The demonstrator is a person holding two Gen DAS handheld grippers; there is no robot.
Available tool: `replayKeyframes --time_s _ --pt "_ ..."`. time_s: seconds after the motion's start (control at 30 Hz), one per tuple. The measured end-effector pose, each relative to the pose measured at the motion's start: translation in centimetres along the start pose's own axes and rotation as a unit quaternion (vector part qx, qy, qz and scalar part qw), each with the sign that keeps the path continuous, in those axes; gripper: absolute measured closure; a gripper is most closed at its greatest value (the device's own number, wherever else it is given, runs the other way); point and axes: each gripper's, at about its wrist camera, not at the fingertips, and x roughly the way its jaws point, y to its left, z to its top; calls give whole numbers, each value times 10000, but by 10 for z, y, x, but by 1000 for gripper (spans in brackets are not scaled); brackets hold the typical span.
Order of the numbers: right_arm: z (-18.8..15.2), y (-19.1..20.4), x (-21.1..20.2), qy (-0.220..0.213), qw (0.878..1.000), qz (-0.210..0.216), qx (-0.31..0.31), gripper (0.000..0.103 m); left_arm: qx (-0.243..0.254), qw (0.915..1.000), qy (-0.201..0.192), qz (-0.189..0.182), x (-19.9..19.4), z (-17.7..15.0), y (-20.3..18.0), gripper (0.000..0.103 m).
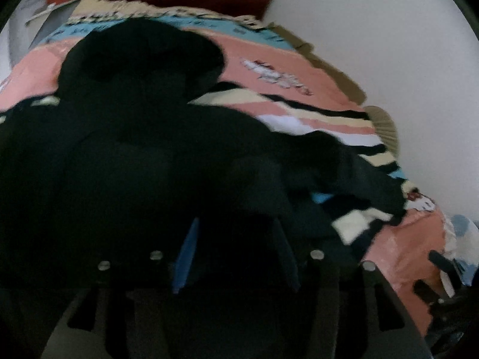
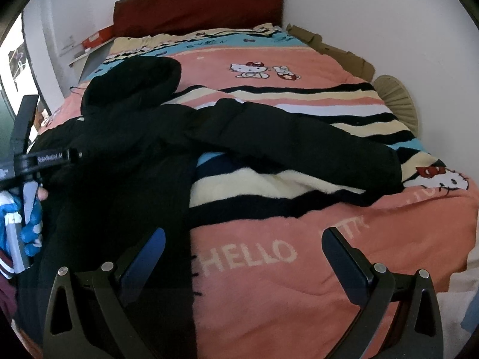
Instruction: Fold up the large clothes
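Note:
A black hooded coat (image 2: 119, 149) lies spread on the bed. Its hood (image 2: 134, 83) points toward the headboard, and one sleeve (image 2: 299, 140) stretches out to the right over the striped blanket. In the left wrist view the coat (image 1: 134, 149) fills most of the blurred picture. My left gripper (image 1: 236, 236) hovers low over its dark cloth with the fingers apart and nothing clamped between them. My right gripper (image 2: 244, 239) stands wide open over the pink blanket, its left finger (image 2: 149, 254) above the coat's edge. A hand in a blue-and-white sleeve (image 2: 30, 227) holds the other tool at far left.
The bed carries a pink cartoon-cat blanket (image 2: 299, 284) and has a dark red headboard (image 2: 197, 3). A white wall runs along the right side, with cardboard (image 2: 338, 51) and a beige round fan-like object (image 2: 395, 95) against it. A shelf with a red box (image 2: 95, 40) is at back left.

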Motion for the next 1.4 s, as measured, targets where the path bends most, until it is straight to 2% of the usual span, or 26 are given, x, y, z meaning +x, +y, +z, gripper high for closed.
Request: replayKeyframes --time_s 0.07,0.13,0.23,0.4,0.47,0.53,0.7,0.8,0.87,1.07,1.17,1.3,1.37,1.4 --pt "-1 6 -4 -19 10000 2 -67 1 153 9998 -88 -137 -15 4 -10 51" --pt "1 12 -8 -47 9999 -10 -135 1 265 9994 -182 -116 -31 8 -12 51" --pt "9 25 -11 -97 9997 56 -219 1 308 9986 -297 319 -55 11 8 51" --pt "34 72 1 -133 9976 360 -577 1 -36 9917 -255 1260 -94 14 91 51" --pt "50 104 14 -117 9953 536 -801 1 -162 9880 -207 1523 -105 17 123 51" --pt "65 136 25 -151 9926 629 -1031 1 -302 9823 -339 1818 -116 24 155 51" --pt "105 211 63 -195 9860 1050 -1280 1 -546 9790 -458 1912 -105 34 208 51" --pt "115 245 93 -81 9827 1246 -1365 1 -631 9827 -245 1726 -74 23 225 51" --pt "114 261 117 120 9812 1290 -1430 1 -522 9832 -124 1745 -53 14 224 51" --pt "97 261 179 602 9818 1160 -1381 1 -308 9805 -68 1939 -12 -7 220 43" --pt "86 265 196 558 9805 1038 -1572 1 -311 9786 -57 2032 -2 -7 221 43" --pt "83 263 203 611 9805 1043 -1549 1 -297 9766 61 2131 -1 -5 220 43" --pt "86 263 199 738 9788 1071 -1581 1 -412 9774 122 2072 -13 -1 219 43" --pt "90 258 192 814 9780 1129 -1551 1 -435 9785 28 2015 -21 1 216 43"
